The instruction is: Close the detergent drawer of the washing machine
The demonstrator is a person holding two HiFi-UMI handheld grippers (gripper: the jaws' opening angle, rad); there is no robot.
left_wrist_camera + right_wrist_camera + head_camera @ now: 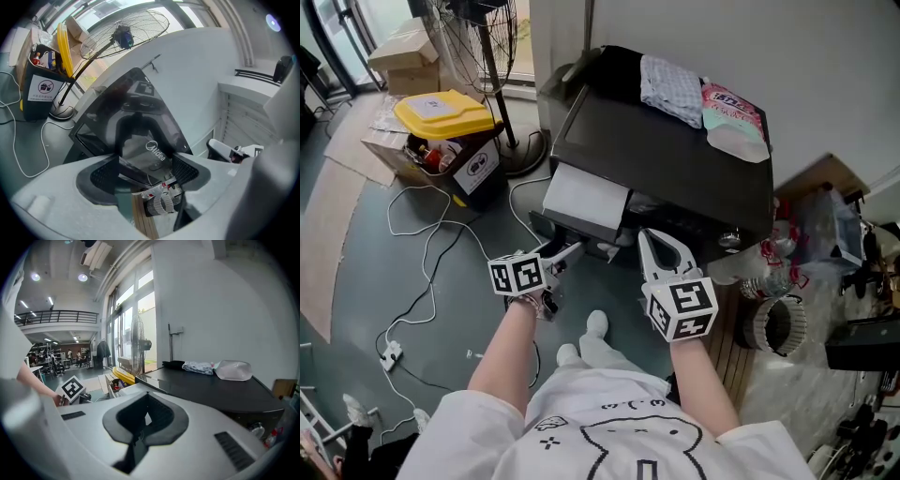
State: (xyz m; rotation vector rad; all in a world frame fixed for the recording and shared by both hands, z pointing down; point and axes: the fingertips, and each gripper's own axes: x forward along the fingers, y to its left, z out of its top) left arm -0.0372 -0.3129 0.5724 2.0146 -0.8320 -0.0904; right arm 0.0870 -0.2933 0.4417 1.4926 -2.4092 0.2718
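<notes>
Approach looks like the step in hand: the detergent drawer (586,200) stands pulled out from the front of the washing machine (675,159), at its upper left corner as the person faces it, and no push on it has started. The left gripper (566,251) sits just below and in front of the drawer with its jaws spread wide and nothing between them; its own view shows only the dark machine through the gap. The right gripper (664,249) hovers near the machine's front to the right of the drawer, jaws drawn almost together and empty.

The drawer reads as a pale, flat-topped, boxy plastic slab, smooth and hard, set against the machine's glossy black top. A rumpled cloth (672,86) and a soft plastic pouch (733,124) lie on that top, well clear of the drawer.

The next move probably calls for setting a gripper against the drawer's front face and pushing straight inward along its slide until it sits flush. Whether the left gripper already touches the drawer is hard to tell from overhead.
</notes>
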